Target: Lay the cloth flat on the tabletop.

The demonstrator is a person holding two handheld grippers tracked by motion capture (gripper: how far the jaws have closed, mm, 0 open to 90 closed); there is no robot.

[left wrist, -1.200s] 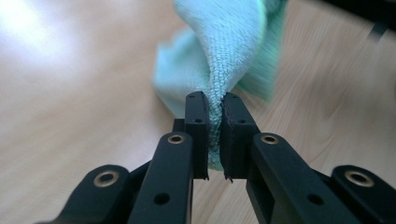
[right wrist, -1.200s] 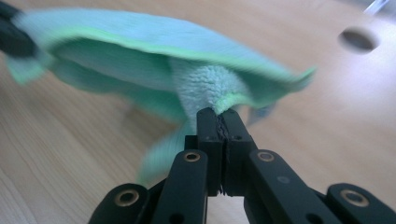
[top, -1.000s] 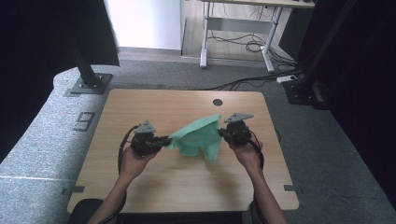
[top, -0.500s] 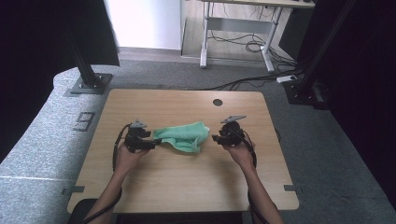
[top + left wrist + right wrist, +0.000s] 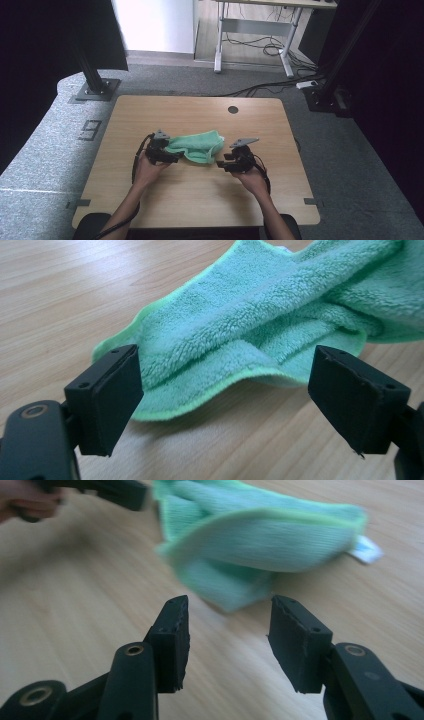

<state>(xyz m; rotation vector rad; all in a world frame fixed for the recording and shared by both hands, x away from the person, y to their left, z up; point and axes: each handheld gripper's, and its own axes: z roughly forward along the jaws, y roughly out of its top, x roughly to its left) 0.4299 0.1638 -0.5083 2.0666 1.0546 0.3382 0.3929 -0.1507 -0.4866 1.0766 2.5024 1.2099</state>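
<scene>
- Both claws sit low on my counter (image 5: 150, 115), one at each end of a crumpled green towel (image 5: 197, 146).
- Left claw (image 5: 172, 156), just left of centre in the high view: its jaws stand wide apart. In the left gripper view the towel (image 5: 260, 335) lies between and just beyond them, its near hem low in the frame; I cannot tell whether either jaw touches the cloth.
- Right claw (image 5: 222, 164), just right of centre in the high view: its jaws are also apart, less widely, and grip nothing. In the right gripper view bare wood shows between them, and the towel (image 5: 255, 540) lies a little ahead, in the upper middle of the frame.
- The towel is folded over on itself in loose layers, with a paler green edging along its hem. A small white tag (image 5: 365, 550) sticks out from its end at the upper right of the right gripper view.
- In that same view my left hand (image 5: 27, 502) with its claw appears blurred in the upper left corner, close to the towel's far end.
- In the high view a round dark hole (image 5: 233, 109) sits in the counter near its far edge, well apart from the towel.
- My forearms enter from the bottom of the high view, one to each claw.
</scene>
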